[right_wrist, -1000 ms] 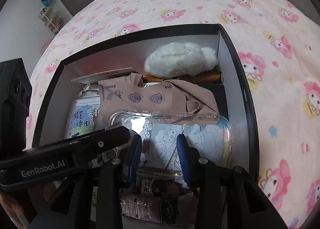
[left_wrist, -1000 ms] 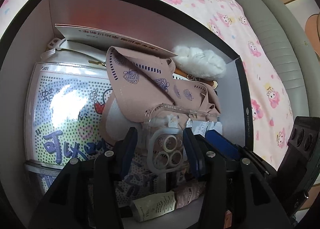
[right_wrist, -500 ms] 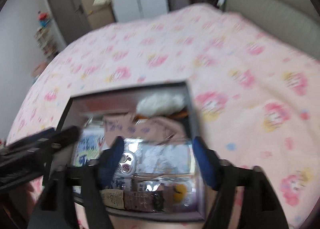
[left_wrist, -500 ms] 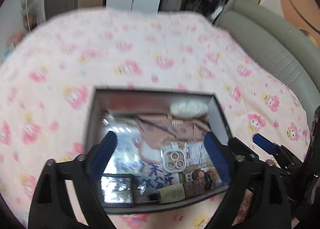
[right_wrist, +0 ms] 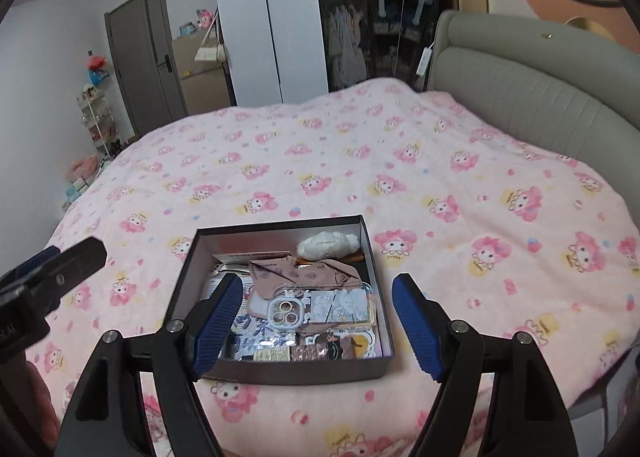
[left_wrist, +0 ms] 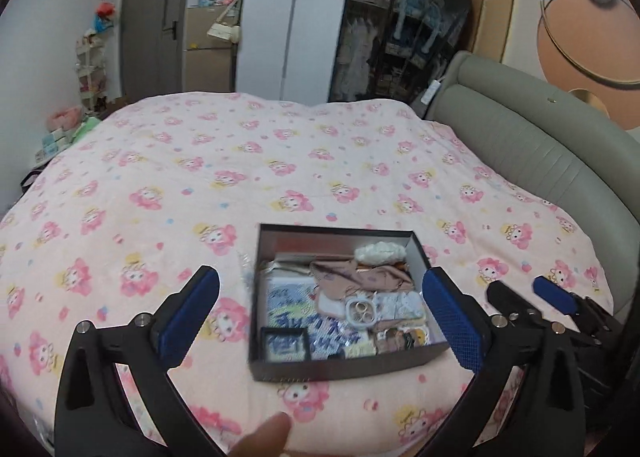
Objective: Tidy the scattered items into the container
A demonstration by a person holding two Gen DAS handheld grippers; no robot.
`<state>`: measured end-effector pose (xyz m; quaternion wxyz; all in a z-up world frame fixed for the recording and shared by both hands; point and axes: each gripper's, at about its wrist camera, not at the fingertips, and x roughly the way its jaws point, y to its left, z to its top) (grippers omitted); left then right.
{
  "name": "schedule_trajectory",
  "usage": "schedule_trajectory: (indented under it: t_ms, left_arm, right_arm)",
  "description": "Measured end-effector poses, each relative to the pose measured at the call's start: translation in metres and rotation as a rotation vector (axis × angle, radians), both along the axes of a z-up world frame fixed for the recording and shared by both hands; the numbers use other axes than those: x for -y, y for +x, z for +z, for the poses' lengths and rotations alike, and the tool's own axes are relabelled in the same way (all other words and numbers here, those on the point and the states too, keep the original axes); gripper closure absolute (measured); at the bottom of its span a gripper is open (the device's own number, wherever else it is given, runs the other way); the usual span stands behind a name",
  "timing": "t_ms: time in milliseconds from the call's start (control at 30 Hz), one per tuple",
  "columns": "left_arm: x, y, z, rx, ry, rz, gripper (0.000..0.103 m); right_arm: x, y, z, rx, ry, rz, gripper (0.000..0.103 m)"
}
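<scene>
Box [right_wrist: 296,375]: matt black card outside, pale smooth lining. Phone case [right_wrist: 316,307]: clear glossy plastic. White toy [right_wrist: 326,244]: fluffy plush. Tan mask [right_wrist: 304,275]: soft printed cloth. Bedspread [right_wrist: 360,161]: pink fleecy cloth. Headboard [right_wrist: 532,97]: smooth grey-green leather look. Right gripper [right_wrist: 318,323]: matt black plastic, ribbed blue pads, metal screws.

Box [right_wrist: 280,375] sits on bed [right_wrist: 400,177] near its front edge, headboard [right_wrist: 520,97] along bed's right edge. In box: fluffy item [right_wrist: 326,243] at back right corner, fabric piece [right_wrist: 296,271] just in front of it, phone case [right_wrist: 316,307] in front of that, lying on top of other items. Packets [right_wrist: 316,351] along box's front wall. Printed sheet [left_wrist: 292,309] in left half, small frame [left_wrist: 285,345] at front left corner. Wardrobe [right_wrist: 360,9] and door [right_wrist: 140,61] behind bed's far edge; shelf rack [right_wrist: 98,121] off far left corner.
</scene>
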<state>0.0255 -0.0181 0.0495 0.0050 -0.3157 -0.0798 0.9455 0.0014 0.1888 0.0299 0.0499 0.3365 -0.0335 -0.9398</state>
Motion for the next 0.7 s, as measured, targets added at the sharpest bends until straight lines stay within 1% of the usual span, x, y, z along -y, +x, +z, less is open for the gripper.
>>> schedule_trajectory:
  t_ms: [133, 267, 367, 467, 700]
  left_arm:
    - [-0.001, 0.024, -0.011, 0.018, -0.007, 0.007, 0.0]
    - [-0.007, 0.038, -0.021, 0.039, -0.041, 0.012, 0.0]
    - [-0.012, 0.044, -0.024, 0.044, -0.051, 0.009, 0.0]
    - [-0.017, 0.047, -0.023, 0.041, -0.062, -0.002, 0.0]
    - [-0.019, 0.048, -0.026, 0.06, -0.062, 0.001, 0.0]
  right_arm:
    - [0.002, 0.03, 0.0, -0.035, -0.004, 0.009, 0.027]
    - [-0.003, 0.049, -0.013, -0.015, -0.026, -0.004, 0.027]
    - [-0.004, 0.054, -0.016, -0.001, -0.037, 0.011, 0.027]
    - [-0.003, 0.055, -0.015, -0.006, -0.021, 0.014, 0.027]
    - [0.002, 0.058, -0.016, -0.001, -0.022, 0.024, 0.027]
